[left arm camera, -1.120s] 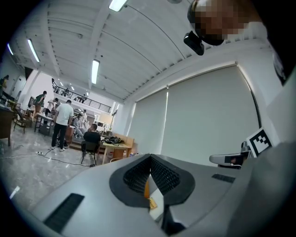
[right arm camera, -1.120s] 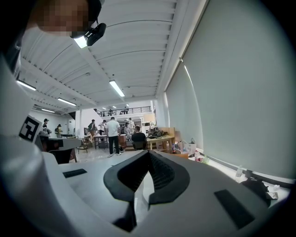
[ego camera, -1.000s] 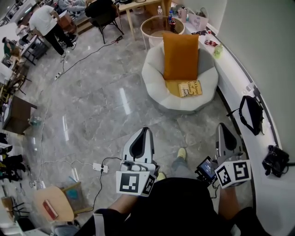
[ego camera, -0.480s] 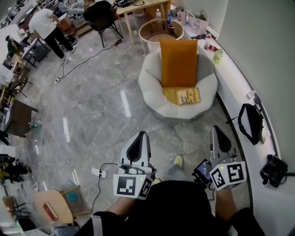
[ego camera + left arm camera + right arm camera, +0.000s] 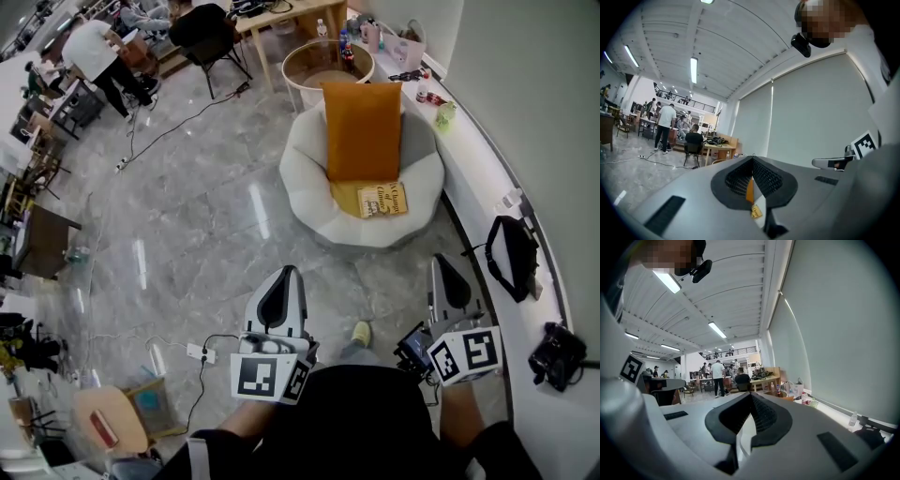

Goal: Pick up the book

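Note:
A yellow book (image 5: 383, 200) lies flat on the seat of a round white armchair (image 5: 311, 192), at the foot of an upright orange cushion (image 5: 362, 129). My left gripper (image 5: 286, 277) and right gripper (image 5: 442, 266) are both held low in front of me, well short of the chair, pointing toward it. Both are shut with nothing between the jaws. In the left gripper view a sliver of the book (image 5: 756, 212) and the cushion (image 5: 749, 191) shows through the gap under the closed jaws (image 5: 752, 161). The right gripper (image 5: 751, 395) view shows only white chair in that gap.
A white ledge (image 5: 487, 159) runs along the right wall with a black bag (image 5: 513, 246) and a camera (image 5: 557, 351). A round side table (image 5: 323, 58) stands behind the chair. A power strip and cables (image 5: 200, 352) lie on the marble floor at left. People stand around desks far back left.
The chair and book have slid slightly left and nearer in the head view as I moved forward. Both grippers keep their pose, still shut.

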A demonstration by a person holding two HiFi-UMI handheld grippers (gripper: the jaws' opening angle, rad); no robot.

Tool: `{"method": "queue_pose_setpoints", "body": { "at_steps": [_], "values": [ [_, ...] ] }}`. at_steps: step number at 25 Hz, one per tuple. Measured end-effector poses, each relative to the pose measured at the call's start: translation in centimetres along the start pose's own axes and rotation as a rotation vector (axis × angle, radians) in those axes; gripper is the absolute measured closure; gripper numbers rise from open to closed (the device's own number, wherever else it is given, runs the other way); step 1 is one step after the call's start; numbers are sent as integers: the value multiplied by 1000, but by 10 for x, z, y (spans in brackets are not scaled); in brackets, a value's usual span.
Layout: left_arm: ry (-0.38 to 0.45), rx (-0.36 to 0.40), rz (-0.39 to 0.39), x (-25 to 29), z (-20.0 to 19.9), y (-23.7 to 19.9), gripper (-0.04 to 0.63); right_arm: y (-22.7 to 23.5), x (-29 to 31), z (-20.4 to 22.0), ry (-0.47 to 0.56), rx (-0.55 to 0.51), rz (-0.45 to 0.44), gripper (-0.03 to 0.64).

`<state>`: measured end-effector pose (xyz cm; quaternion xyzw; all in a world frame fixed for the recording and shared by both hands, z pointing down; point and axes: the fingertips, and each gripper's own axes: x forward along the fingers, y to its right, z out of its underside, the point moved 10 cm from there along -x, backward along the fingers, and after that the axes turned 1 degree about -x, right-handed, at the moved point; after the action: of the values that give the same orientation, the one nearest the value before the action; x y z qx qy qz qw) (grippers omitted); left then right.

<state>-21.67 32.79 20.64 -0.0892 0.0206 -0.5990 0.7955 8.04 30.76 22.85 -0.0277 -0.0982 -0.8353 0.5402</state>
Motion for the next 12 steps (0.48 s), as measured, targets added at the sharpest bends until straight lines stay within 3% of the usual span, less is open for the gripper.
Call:
{"method": "queue_pose_setpoints", "body": {
  "at_steps": [12],
  "values": [
    [2, 24, -13, 13, 3, 22, 584, 27, 2, 2, 16, 6, -31, 603]
  ]
}}
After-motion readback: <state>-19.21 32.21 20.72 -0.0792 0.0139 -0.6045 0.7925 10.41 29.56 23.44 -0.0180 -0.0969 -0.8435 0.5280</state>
